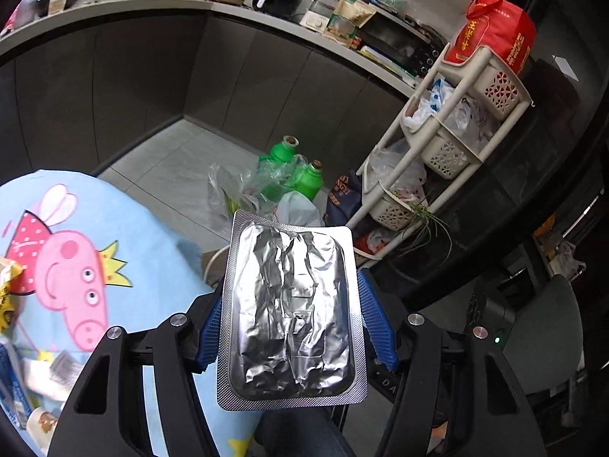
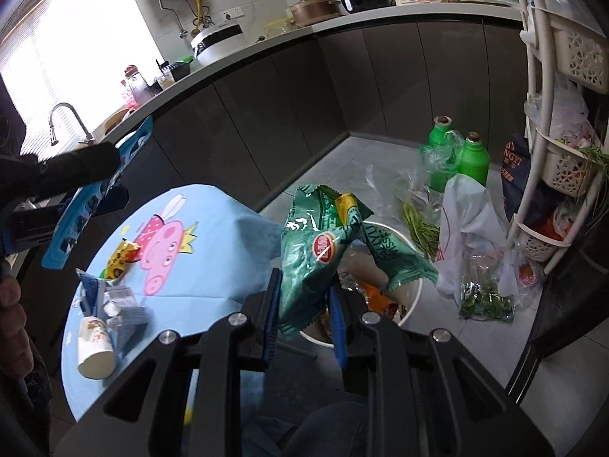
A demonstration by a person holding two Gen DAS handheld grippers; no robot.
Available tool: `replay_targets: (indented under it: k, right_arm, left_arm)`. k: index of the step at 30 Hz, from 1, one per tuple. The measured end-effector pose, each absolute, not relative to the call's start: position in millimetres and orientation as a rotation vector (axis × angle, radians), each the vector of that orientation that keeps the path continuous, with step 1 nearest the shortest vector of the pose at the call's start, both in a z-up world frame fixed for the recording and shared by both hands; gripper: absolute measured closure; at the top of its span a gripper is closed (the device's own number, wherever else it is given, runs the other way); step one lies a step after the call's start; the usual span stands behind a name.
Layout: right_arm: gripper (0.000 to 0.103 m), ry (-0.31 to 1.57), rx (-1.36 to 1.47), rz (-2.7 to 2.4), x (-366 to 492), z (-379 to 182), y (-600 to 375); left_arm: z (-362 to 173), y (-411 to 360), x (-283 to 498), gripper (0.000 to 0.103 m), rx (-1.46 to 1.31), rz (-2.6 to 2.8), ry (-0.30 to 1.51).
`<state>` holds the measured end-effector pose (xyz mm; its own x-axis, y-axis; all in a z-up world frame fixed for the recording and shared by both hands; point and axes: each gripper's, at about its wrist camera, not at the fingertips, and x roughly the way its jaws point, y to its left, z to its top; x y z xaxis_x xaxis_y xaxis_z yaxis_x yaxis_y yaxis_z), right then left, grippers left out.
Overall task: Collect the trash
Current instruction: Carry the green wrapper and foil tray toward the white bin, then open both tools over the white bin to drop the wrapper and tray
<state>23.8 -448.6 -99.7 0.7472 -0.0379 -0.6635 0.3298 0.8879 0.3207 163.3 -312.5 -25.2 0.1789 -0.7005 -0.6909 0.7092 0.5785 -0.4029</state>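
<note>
Pinching a silver foil blister pack (image 1: 291,314) by its two long edges, the left tool (image 1: 291,323) holds it upright in front of its camera, blue pads (image 1: 377,327) pressed against either side. In the right wrist view this same pack shows its blue printed face (image 2: 95,194) at the far left, above the bench edge.

The right tool (image 2: 304,320) grips a crumpled green snack wrapper (image 2: 319,251) near its lower end, its pads (image 2: 272,320) closed on the foil. The wrapper stands up and flops over to the right, above a white bin (image 2: 413,297) on the floor just past the bench; scraps of orange and brown rubbish lie inside the bin.

The bench (image 2: 213,278) wears a light blue cloth printed with a pink cartoon pig (image 2: 163,251). Still lying on it are a yellow wrapper (image 2: 120,257), some blue and white packets (image 2: 114,301) and a small paper cup (image 2: 95,346) tipped on its side near the near edge.

Beyond the bin, on the grey tiled floor, stand two green bottles (image 2: 456,156) among clear plastic bags, with a white bag (image 2: 470,224) and a bag of greens (image 2: 483,297) beside them. A white basket rack (image 1: 453,129) stands at the right, a red bag (image 1: 495,32) on its top tier.
</note>
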Motion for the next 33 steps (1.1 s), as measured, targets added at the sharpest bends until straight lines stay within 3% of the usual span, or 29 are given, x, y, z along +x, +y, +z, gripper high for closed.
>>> replay_targets:
  k: [17,22,24,26,27,30,33]
  right_arm:
    - [0.079,0.868,0.447,-0.163,75,-188,-470]
    - [0.075,0.892,0.457,-0.164,83,-205,-477]
    - [0.049,0.899,0.454,-0.164,85,-211,-478]
    - [0.028,0.899,0.446,-0.17,85,-213,-480]
    - [0.021,0.899,0.442,-0.167,84,-214,-480]
    - [0.006,0.89,0.43,-0.161,80,-214,-481]
    - [0.004,0.885,0.424,-0.153,76,-211,-482]
  left_arm:
    - [-112,-393,198,0.043,0.104,-0.979,1.127]
    - [-131,-403,203,0.043,0.123,-0.956,1.145]
    - [-134,-405,204,0.038,0.13,-0.948,1.14]
    - [-135,-406,205,0.017,0.127,-0.931,1.124]
    - [-134,-405,204,0.015,0.123,-0.92,1.108]
    - [-130,-403,204,0.009,0.12,-0.896,1.079]
    - [-124,-401,204,0.009,0.119,-0.886,1.061]
